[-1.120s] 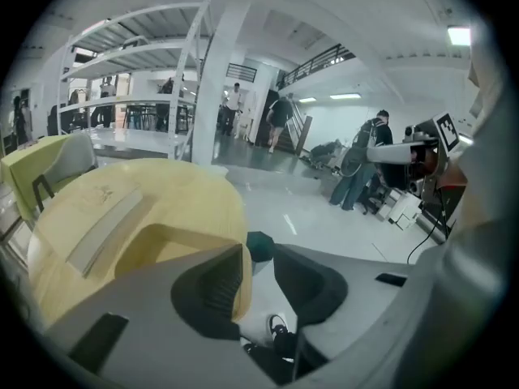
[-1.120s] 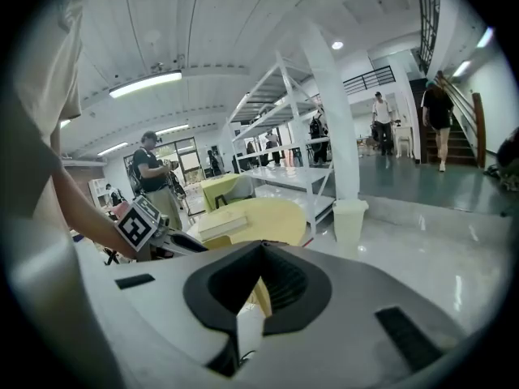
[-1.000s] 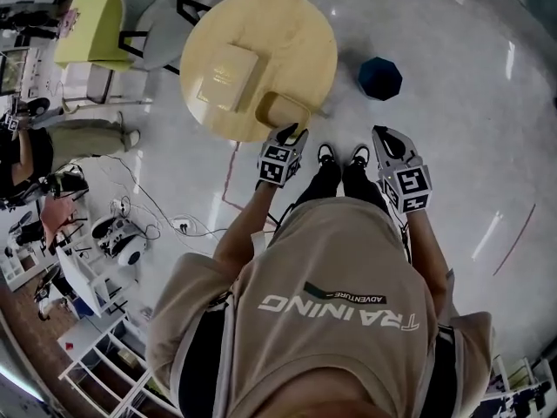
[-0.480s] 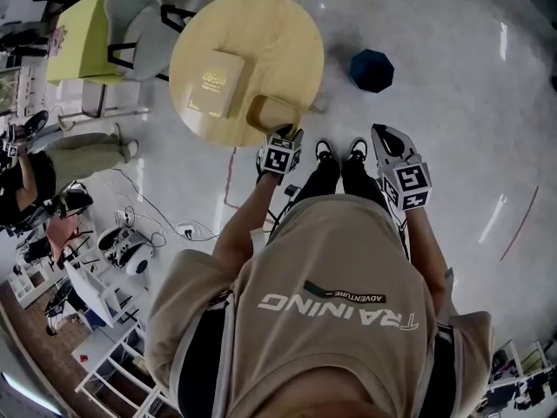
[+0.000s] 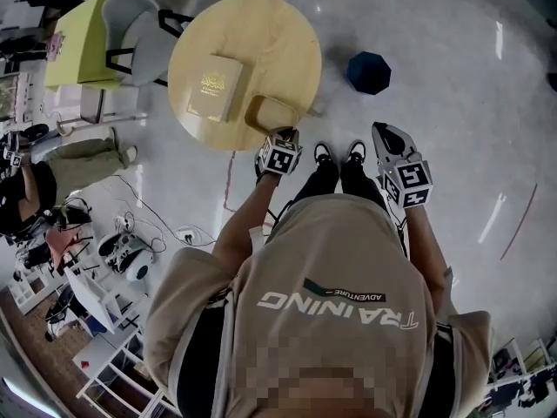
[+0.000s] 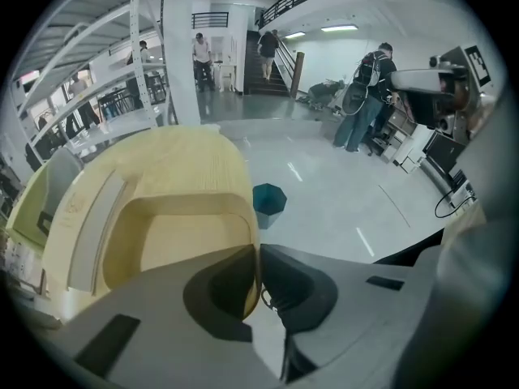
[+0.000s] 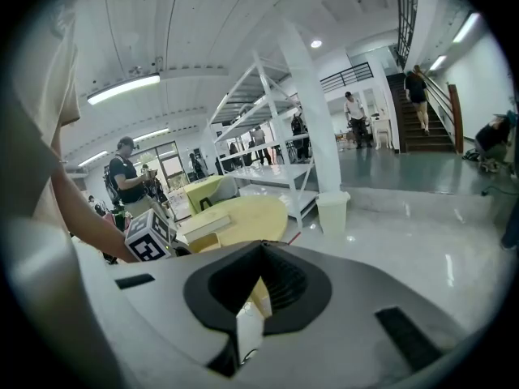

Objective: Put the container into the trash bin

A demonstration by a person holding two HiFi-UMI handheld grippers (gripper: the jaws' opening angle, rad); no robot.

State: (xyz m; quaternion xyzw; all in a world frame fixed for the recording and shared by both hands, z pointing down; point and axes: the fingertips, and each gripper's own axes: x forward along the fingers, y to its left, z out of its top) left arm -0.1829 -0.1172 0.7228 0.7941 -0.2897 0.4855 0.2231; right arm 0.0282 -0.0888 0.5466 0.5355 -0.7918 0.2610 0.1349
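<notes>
The container, a shallow tan tray with rounded corners, is seen at the edge of the round wooden table, on the side nearest the person. Its right-hand wall is taken between the jaws of the left gripper, which are closing on it. In the left gripper view the two dark pads are pressed against either face of that thin wall, and the rest of the container is spread out to their left. The gripper is pointed steeply down over the table's rim. Whether the container's base is lifted off the tabletop cannot be told.

A flat tan box is laid on the table just beside the container, on its far side. The dark teal trash bin is stood on the pale glossy floor, apart from the table and to its right in the head view.

The right gripper is held over the floor beside the person's shoes, well apart from the container. Its jaws are brought together at the tips and nothing is gripped between them.

Farther out, a grey chair and a yellow-green table are set beyond the round table. In the right gripper view, white shelving with a pale bin at its foot is seen, with people in the background.
</notes>
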